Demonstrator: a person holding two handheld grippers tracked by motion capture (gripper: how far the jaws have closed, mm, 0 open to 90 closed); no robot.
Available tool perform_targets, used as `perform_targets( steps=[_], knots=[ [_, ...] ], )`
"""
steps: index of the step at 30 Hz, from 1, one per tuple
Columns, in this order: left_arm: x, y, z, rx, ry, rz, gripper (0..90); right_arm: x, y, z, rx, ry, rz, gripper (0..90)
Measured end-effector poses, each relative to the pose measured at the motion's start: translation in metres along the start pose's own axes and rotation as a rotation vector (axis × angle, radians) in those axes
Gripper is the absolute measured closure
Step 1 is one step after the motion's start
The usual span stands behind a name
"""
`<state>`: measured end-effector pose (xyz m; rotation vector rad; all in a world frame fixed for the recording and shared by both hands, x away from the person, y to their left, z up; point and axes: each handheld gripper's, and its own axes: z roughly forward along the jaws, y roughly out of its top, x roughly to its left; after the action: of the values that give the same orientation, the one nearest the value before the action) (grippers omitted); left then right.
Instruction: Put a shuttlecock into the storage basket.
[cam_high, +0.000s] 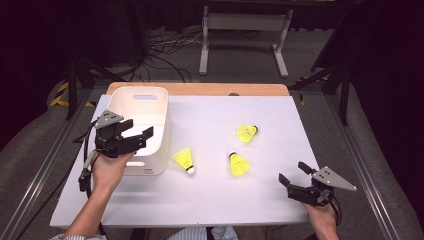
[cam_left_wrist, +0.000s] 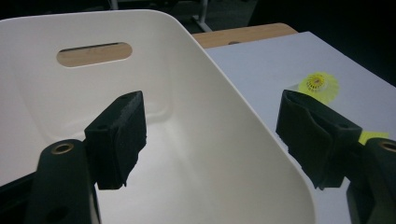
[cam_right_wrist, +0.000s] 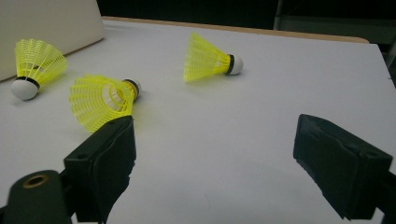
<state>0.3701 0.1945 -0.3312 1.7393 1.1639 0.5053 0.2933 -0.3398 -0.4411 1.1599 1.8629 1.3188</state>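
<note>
Three yellow shuttlecocks lay on the white table (cam_high: 210, 200). None of them was held. The right gripper (cam_high: 296, 176) sat at the near right of the table with its jaws wide open and nothing between them. The nearest shuttlecock (cam_high: 238, 163) lay on its side to the left of that gripper and a bit farther away, apart from the jaws. In the right gripper view, this shuttlecock (cam_right_wrist: 100, 101) showed just past the left jaw. The far shuttlecock (cam_high: 247, 132) lay beyond it. The left shuttlecock (cam_high: 184, 160) lay just beside the white bin (cam_high: 150, 167).

The left gripper (cam_high: 139, 136) hung over the bin's near right part. Its jaws were wide open too, with nothing gripped. In the left gripper view, the bin's wall (cam_left_wrist: 243, 140) ran between the two jaws. The part of the bin's inside (cam_left_wrist: 159, 186) that showed had nothing in it.
</note>
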Motion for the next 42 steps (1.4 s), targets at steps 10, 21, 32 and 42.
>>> perform_targets(
  steps=[10,21,32,42],
  knots=[
    [-0.007,0.002,0.006,0.005,-0.023,0.005,25.1,0.000,0.000,0.000,-0.001,0.002,0.001,13.7],
    [-0.016,0.005,0.015,0.026,-0.047,0.022,25.4,0.000,0.000,0.000,-0.002,0.005,0.003,13.7],
    [-0.023,0.006,0.021,0.051,-0.074,0.025,26.4,0.000,0.000,0.000,0.000,0.006,0.004,13.8],
    [-0.028,0.008,0.027,0.065,-0.089,0.034,26.8,0.000,0.000,0.001,0.003,0.006,0.005,13.7]
  ],
)
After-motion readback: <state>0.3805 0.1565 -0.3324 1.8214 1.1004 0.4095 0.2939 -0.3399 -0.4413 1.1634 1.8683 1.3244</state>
